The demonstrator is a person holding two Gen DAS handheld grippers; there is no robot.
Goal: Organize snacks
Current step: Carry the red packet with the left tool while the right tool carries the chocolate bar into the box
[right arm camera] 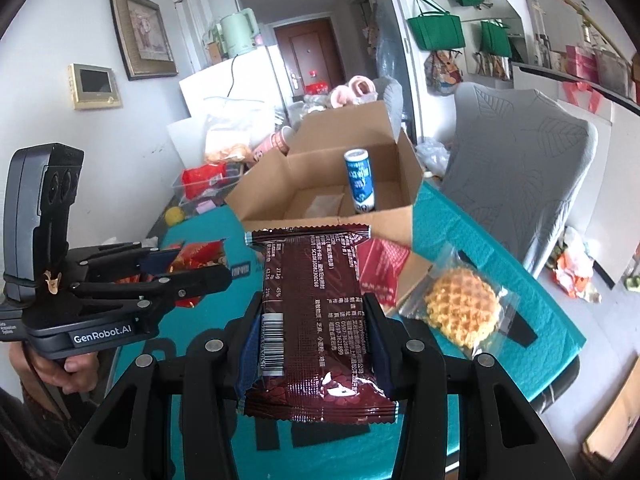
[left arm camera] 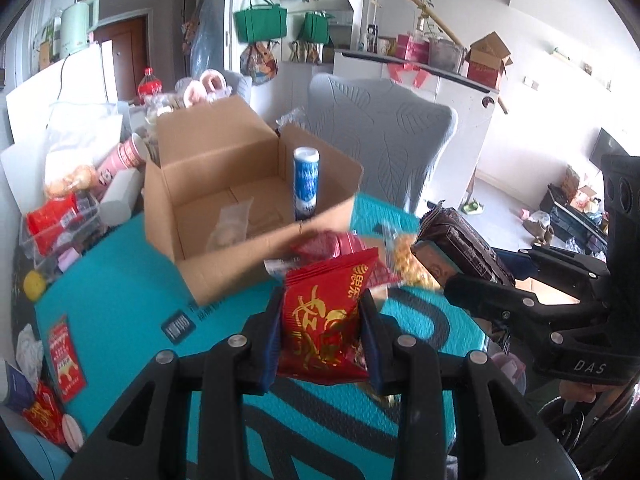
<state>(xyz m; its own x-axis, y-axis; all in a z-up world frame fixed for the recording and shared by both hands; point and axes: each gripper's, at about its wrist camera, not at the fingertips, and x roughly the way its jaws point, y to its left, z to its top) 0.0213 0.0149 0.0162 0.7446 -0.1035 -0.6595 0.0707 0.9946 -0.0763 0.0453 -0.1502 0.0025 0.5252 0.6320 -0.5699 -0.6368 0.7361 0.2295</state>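
The left gripper (left arm camera: 322, 332) has its jaws clenched on a red snack packet (left arm camera: 324, 320), a glossy foil pouch with gold brush-style characters across its face and a crimped top edge; it stands upright between the pads, held above the teal worktop (left arm camera: 120, 312). The right gripper (right arm camera: 316, 340) grasps a dark maroon snack packet (right arm camera: 316, 312), a long flat wrapper with a serrated top seam, white printed text, a barcode near its left edge and a faint heart pattern at the lower end. It too is lifted clear of the worktop, pinched at both sides by the jaws.

Beyond both packets sits an open cardboard box (right arm camera: 320, 184) with its flaps raised. Inside it a blue-and-white cylindrical tube (right arm camera: 359, 182) stands upright near the right wall, and a clear flat wrapper (left arm camera: 230, 224) lies on the box floor. Just in front of the box, on the worktop, lie a small red sachet (right arm camera: 382, 268) and a round waffle in clear wrapping (right arm camera: 460, 308), near each other. In the left wrist view a red flat packet (left arm camera: 66, 358) lies by the worktop's left edge. A grey chair (right arm camera: 516, 176) stands behind the worktop on the right. A hand (right arm camera: 66, 368) grips the handle of the left gripper.
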